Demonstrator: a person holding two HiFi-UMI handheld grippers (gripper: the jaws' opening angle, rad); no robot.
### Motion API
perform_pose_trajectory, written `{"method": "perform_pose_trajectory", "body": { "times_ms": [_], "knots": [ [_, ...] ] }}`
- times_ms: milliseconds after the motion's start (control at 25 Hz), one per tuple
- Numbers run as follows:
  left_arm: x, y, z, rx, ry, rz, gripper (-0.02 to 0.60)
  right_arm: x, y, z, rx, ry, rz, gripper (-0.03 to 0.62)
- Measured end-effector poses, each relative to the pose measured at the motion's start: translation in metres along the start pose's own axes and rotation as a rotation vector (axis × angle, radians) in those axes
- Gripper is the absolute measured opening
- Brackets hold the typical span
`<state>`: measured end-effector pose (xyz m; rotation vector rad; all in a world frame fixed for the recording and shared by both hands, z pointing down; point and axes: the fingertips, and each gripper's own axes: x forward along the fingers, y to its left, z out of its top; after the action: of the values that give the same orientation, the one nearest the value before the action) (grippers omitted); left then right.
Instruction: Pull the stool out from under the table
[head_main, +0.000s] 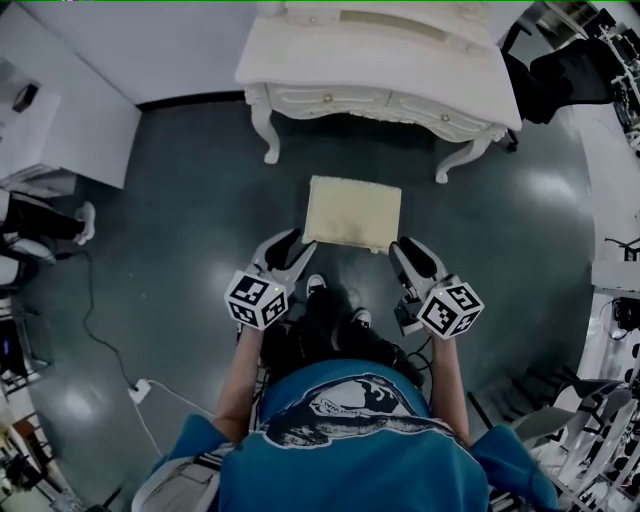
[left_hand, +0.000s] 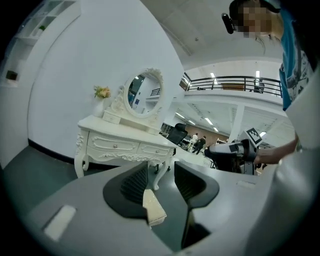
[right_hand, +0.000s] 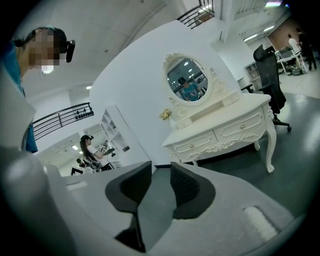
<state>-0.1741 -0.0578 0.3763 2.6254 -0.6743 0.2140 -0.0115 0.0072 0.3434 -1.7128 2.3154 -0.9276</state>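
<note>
A: Looking down on the dark floor (head_main: 180, 200), filling nearly the whole head view. Seeing the white dressing table (head_main: 380, 60) at the top, standing against the pale wall.

B: Agreeing. Noticing also the oval mirror (left_hand: 145, 95) on it, in the left gripper view.

A: And finding the stool (head_main: 352, 212) where?

B: On the floor in front of the table, clear of its front edge, cream cushion facing up, with bare floor showing between the two.

A: Checking the tongs now. Seeing the left gripper (head_main: 296, 243) reaching to the stool's near left corner?

B: Yes. Looking along its jaws: standing apart, with the cream corner lying between them, close beside one jaw and clear of the other. Not clamping, so holding nothing.

A: And the right gripper (head_main: 405, 246)?

B: Hovering just beside the near right corner; not managing to tell about contact from above. Showing in its own view jaws parted by a narrow gap, only floor between them. Gripping nothing.

A: Spotting anything smaller?

B: Only the small yellow flowers (left_hand: 102, 92), sitting on the tabletop beside the mirror.
</note>
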Motion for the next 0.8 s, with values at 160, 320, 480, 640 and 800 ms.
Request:
{"method": "perform_pose_trajectory", "body": {
  "times_ms": [160,320,480,640,800],
  "knots": [
    [-0.002,-0.041,0.008,0.018,-0.029,-0.016,0.161,-0.027,0.012,-0.001,-0.033,-0.011,0.028,0.103],
    [0.002,-0.099,-0.001,0.016,-0.016,-0.064,0.135,-0.053,0.017,-0.007,-0.053,-0.014,0.073,0.103],
    [-0.005,-0.152,-0.022,0.057,0.044,-0.100,0.110,-0.074,0.027,-0.016,-0.082,-0.004,0.108,0.100],
    [-0.010,-0.186,-0.038,0.066,0.063,-0.086,0.107,-0.095,0.033,-0.018,-0.099,-0.018,0.144,0.094],
    [-0.014,-0.204,-0.037,0.087,0.041,-0.061,0.074,-0.115,0.032,-0.018,-0.116,-0.036,0.163,0.082]
  ]
}}
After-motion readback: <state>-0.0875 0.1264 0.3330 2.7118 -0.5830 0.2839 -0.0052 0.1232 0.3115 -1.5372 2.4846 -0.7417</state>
